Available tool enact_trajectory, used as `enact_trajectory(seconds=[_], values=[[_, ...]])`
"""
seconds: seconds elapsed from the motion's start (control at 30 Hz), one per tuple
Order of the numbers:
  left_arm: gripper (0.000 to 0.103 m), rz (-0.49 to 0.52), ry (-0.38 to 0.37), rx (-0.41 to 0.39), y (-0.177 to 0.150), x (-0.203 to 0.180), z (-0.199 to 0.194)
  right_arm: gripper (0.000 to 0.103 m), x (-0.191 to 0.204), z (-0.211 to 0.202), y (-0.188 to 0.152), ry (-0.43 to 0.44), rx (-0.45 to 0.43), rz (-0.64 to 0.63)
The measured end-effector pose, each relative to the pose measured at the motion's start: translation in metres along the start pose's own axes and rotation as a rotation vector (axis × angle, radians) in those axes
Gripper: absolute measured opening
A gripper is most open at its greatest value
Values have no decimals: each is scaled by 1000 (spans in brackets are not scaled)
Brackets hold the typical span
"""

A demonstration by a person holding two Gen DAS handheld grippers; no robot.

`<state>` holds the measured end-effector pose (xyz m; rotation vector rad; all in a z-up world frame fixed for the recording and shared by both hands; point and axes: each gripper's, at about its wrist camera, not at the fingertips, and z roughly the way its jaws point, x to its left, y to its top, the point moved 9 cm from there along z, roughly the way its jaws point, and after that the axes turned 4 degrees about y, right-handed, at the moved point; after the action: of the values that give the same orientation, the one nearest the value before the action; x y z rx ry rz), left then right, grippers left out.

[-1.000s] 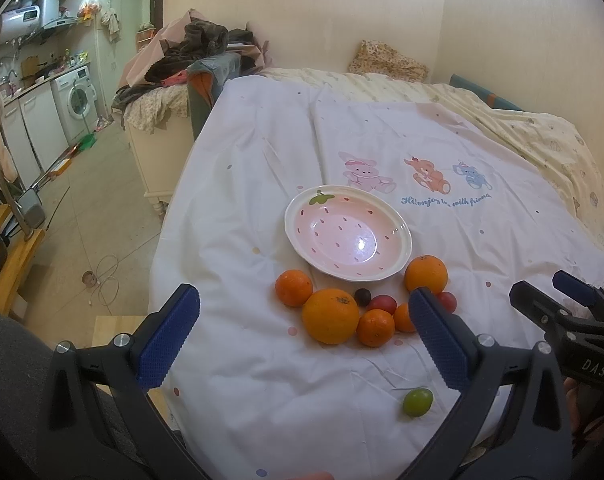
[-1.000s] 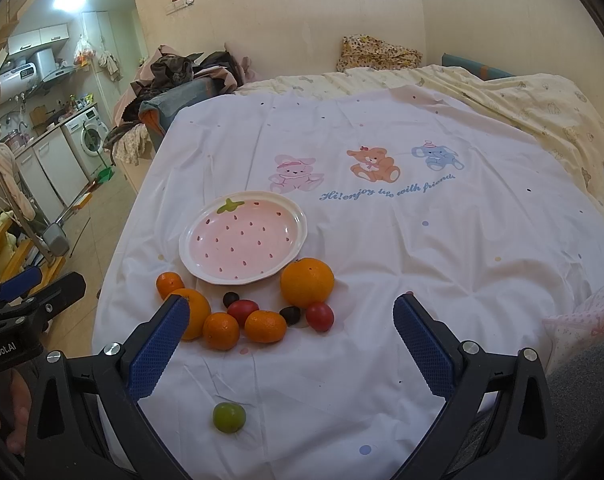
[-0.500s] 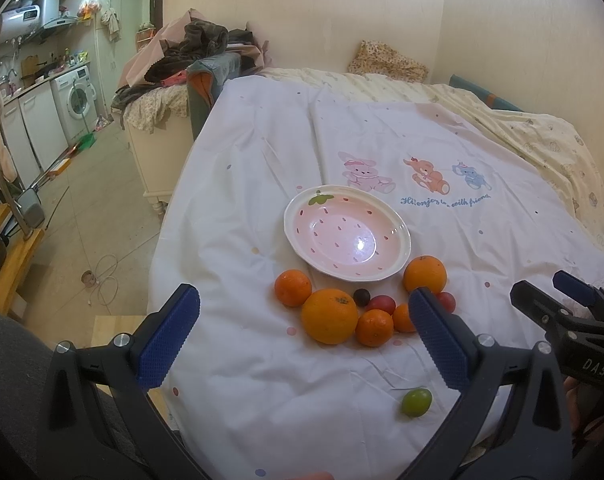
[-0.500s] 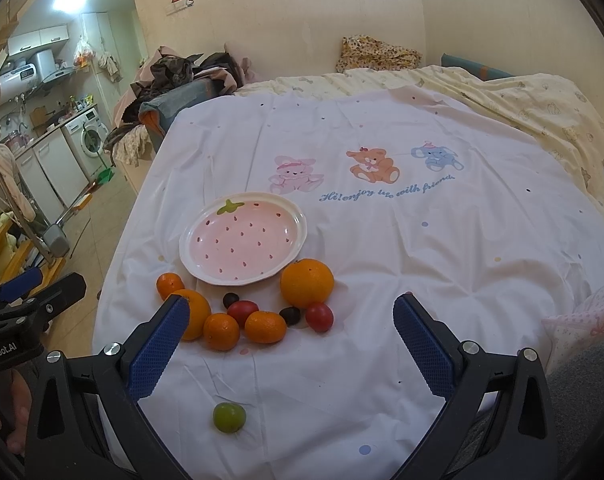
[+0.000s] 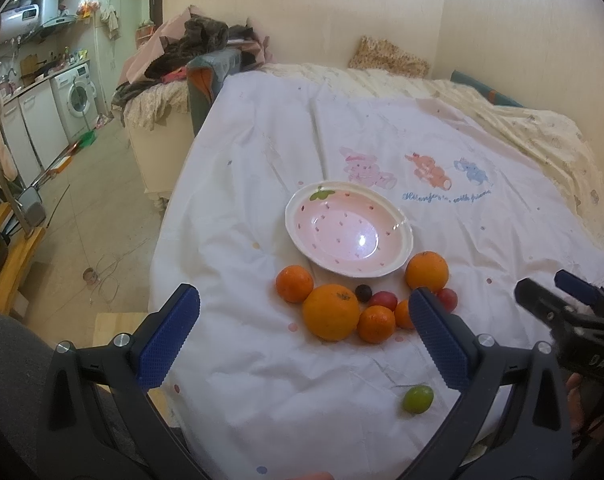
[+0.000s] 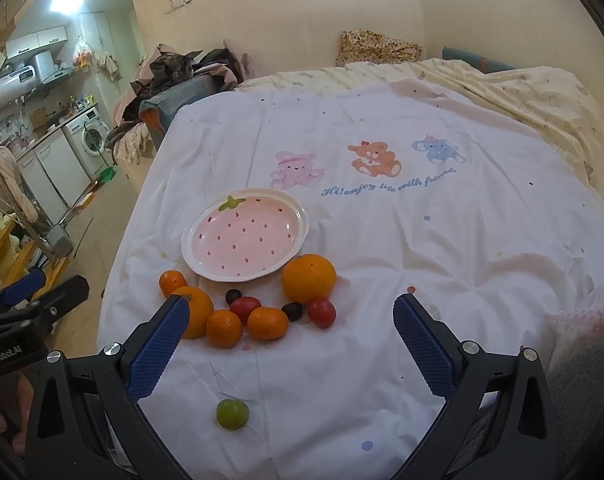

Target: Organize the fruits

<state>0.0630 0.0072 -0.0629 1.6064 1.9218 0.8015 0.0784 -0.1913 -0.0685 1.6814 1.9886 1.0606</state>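
Both the left tool [image 5: 303, 330] and right tool [image 6: 290, 342] are hovering wide and empty over the bed [image 6: 441, 240]. The fruits [image 6: 262, 312] are lying loose just beside the empty plate [image 6: 206, 264], so starting with 1 outer fruit, gripping gently, looks wisest.

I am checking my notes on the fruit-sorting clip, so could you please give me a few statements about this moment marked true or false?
1. The strawberry plate holds no fruit. True.
2. The green fruit lies apart from the other fruit, nearer the camera. True.
3. The right tool is shut on an orange. False: it is open and holds nothing.
4. The largest orange sits on the plate. False: it rests on the white sheet beside the plate.
5. The left tool is open. True.
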Motion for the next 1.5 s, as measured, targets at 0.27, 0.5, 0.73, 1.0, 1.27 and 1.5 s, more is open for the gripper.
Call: enact_trajectory(seconds=[0.27, 0.5, 0.73, 1.0, 1.27, 1.5], values=[[101, 5, 21, 274, -19, -14, 68, 103, -14, 10, 6, -4, 105, 16], [88, -44, 62, 483, -35, -32, 128, 103, -30, 24, 14, 5, 151, 58], [88, -42, 136, 598, -52, -50, 156, 103, -56, 38, 1, -25, 197, 160], [87, -71, 193, 653, -52, -60, 166, 103, -68, 43, -3, 1, 225, 190], [79, -153, 214, 701, -47, -54, 172, 103, -73, 47, -10, 71, 264, 239], [58, -153, 212, 722, -40, -49, 172, 103, -80, 50, -11, 68, 272, 274]])
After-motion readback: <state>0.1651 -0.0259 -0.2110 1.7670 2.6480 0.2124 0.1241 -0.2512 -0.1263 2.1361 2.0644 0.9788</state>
